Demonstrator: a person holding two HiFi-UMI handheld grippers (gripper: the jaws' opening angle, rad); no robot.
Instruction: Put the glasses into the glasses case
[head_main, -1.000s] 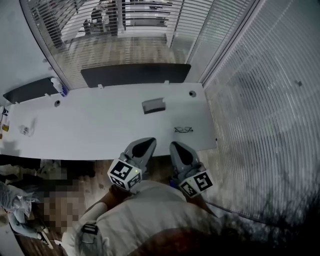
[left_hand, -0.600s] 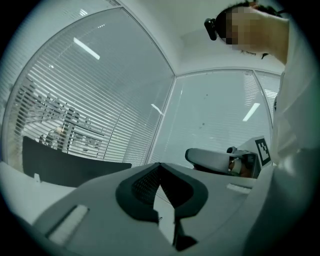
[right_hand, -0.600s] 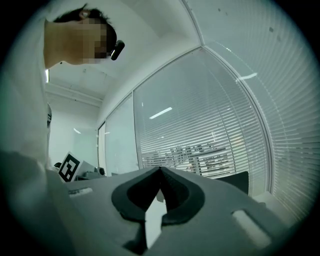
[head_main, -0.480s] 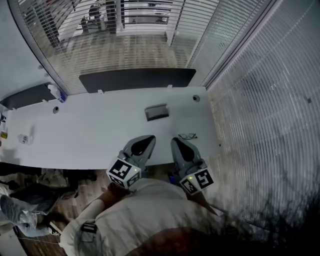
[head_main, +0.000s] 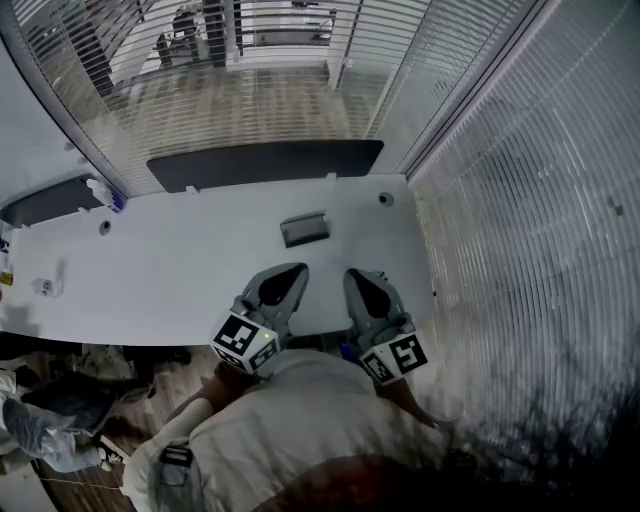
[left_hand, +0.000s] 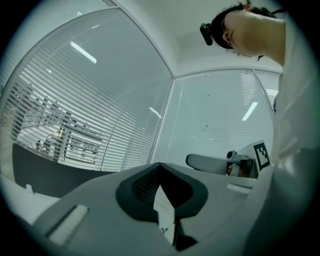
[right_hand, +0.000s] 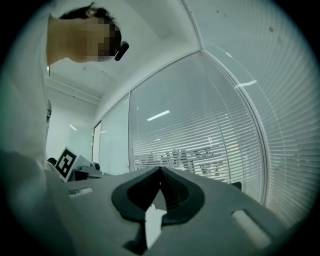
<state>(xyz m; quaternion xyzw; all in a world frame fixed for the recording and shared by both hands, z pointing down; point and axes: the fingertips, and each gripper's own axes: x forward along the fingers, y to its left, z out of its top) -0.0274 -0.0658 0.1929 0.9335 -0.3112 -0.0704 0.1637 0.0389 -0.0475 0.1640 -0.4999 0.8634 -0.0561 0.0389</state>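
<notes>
The grey glasses case (head_main: 305, 229) lies closed on the white table (head_main: 170, 270), right of centre. I cannot see the glasses; the spot where they lay is covered by my right gripper. My left gripper (head_main: 291, 272) and right gripper (head_main: 357, 276) hang side by side over the table's near edge, both pointing level toward the case. Both are shut with nothing between the jaws, their tips meeting in the left gripper view (left_hand: 160, 165) and the right gripper view (right_hand: 160, 169). Neither touches the case.
A dark panel (head_main: 265, 163) runs along the table's far edge. A small bottle (head_main: 100, 190) and a small object (head_main: 45, 287) sit at the table's left. Glass walls with blinds (head_main: 520, 230) stand behind and to the right. Clutter (head_main: 40, 425) lies on the floor at left.
Both grippers have moved forward over the table's near edge. The glasses, seen earlier just right of the right gripper's tip, are now hidden behind it. The jaws stayed shut.
</notes>
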